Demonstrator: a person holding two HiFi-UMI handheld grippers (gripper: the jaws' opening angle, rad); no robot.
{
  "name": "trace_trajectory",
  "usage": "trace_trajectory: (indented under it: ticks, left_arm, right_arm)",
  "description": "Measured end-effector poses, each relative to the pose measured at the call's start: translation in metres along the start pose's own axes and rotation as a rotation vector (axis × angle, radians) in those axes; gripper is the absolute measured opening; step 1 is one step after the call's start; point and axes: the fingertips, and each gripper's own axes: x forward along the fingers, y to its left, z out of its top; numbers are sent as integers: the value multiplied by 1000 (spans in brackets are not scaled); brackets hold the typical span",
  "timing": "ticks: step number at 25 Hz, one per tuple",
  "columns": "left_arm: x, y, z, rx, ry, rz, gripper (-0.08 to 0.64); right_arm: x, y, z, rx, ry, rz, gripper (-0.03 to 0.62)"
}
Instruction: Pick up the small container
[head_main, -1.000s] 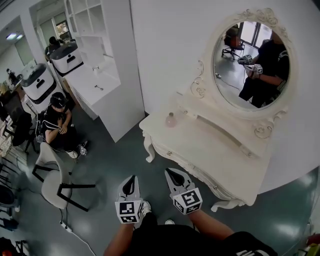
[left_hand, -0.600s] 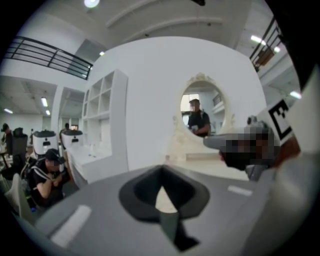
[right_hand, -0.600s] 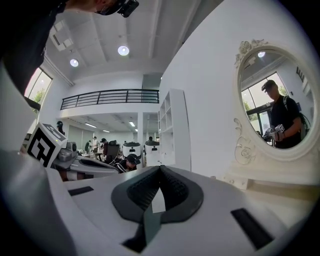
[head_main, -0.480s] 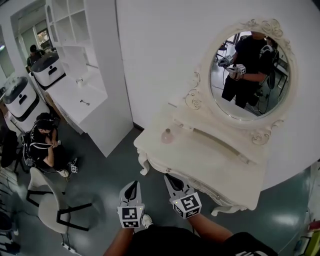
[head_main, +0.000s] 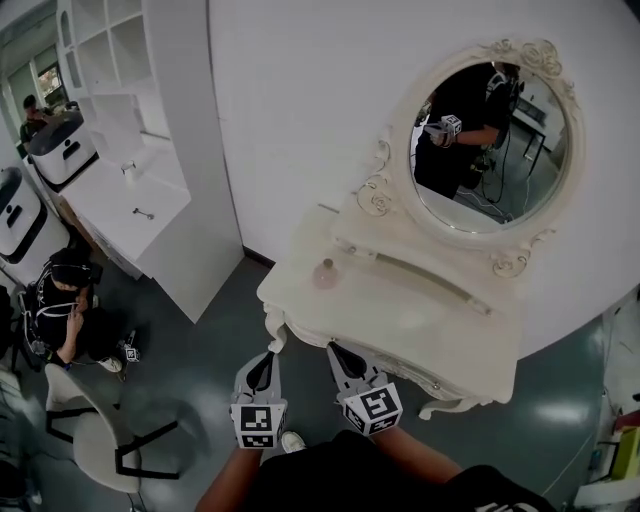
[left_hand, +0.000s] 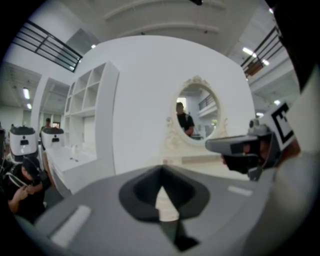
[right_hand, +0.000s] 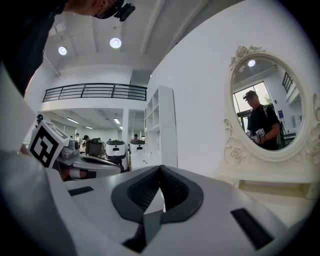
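Note:
The small container, a pale pink bottle with a round stopper, stands on the left end of the white dressing table, below the oval mirror. Both grippers are held side by side just short of the table's front edge, pointing at it. My left gripper is shut and empty, its tips by the table's left front corner. My right gripper is also shut with nothing between its jaws, near the table's front edge and below the container. In the left gripper view the jaws meet, and likewise in the right gripper view.
A white counter with shelves runs along the left wall, with white machines behind it. A seated person and a chair are on the grey floor at left. The mirror reflects the person holding the grippers.
The dressing table has come nearer and more central in the head view. Both grippers have advanced to its front edge, still shut. The seated person has slid toward the left edge of the view.

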Motion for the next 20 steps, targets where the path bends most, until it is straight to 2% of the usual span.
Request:
trace_trajectory:
  ticks: [6, 14, 20]
  left_arm:
    - [26, 0, 6, -20, -5, -46, 8]
    - [83, -14, 13, 7, 15, -110, 8]
    - [129, -15, 25, 44, 18, -133, 8]
  right_arm:
    - [5, -19, -4, 2, 14, -55, 6]
    - [28, -69, -2, 13, 11, -105, 6]
    - [53, -102, -1, 34, -1, -112, 6]
